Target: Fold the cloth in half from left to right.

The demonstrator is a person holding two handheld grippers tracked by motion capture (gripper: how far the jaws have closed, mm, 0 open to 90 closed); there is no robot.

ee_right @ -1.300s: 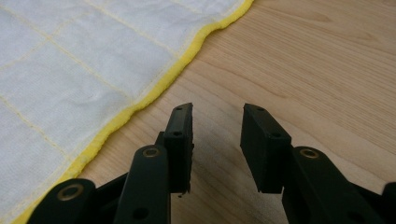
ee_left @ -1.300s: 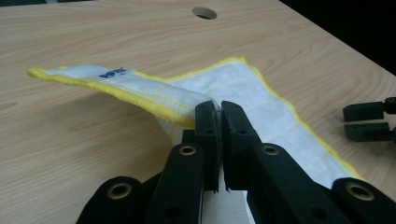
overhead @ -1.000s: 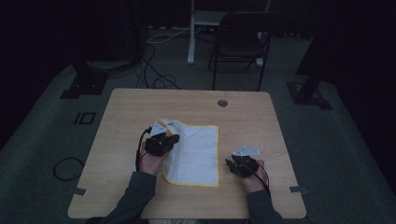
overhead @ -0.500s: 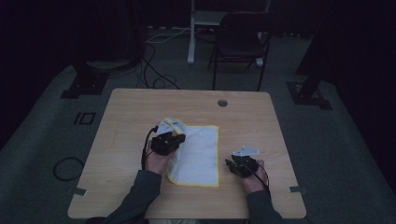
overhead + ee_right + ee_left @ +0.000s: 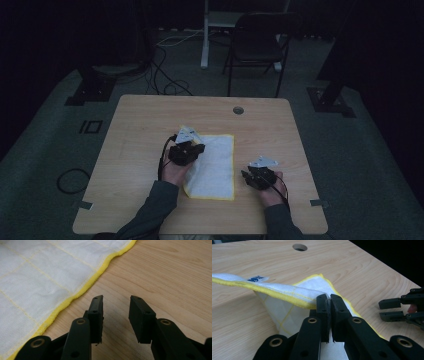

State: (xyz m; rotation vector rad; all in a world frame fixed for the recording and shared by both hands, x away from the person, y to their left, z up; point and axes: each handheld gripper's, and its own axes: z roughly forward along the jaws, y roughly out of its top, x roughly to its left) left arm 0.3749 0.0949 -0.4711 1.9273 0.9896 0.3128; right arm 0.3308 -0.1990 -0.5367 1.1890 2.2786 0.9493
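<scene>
A white cloth with a yellow hem [image 5: 215, 165] lies on the wooden table [image 5: 140, 125], its left part lifted and folded toward the right. My left gripper [image 5: 196, 148] is shut on the cloth's yellow edge [image 5: 287, 298], holding it raised above the table, and a small blue label [image 5: 257, 278] shows on the lifted flap. My right gripper [image 5: 247, 176] rests near the cloth's lower right edge, open with nothing between its fingers. In the right gripper view the jaws [image 5: 116, 312] hover over bare wood just beside the cloth's hem [image 5: 85, 287]. The right gripper [image 5: 397, 308] also appears at the right of the left gripper view.
A round cable hole [image 5: 238, 110] sits near the table's far edge. Beyond the table stand a dark chair [image 5: 257, 47] and a white post [image 5: 206, 32], with cables [image 5: 165, 75] on the floor. Black stand feet [image 5: 90, 90] flank the table.
My left gripper has carried the cloth's left edge up and to the right, folding it over the rest. The right gripper has stayed in place.
</scene>
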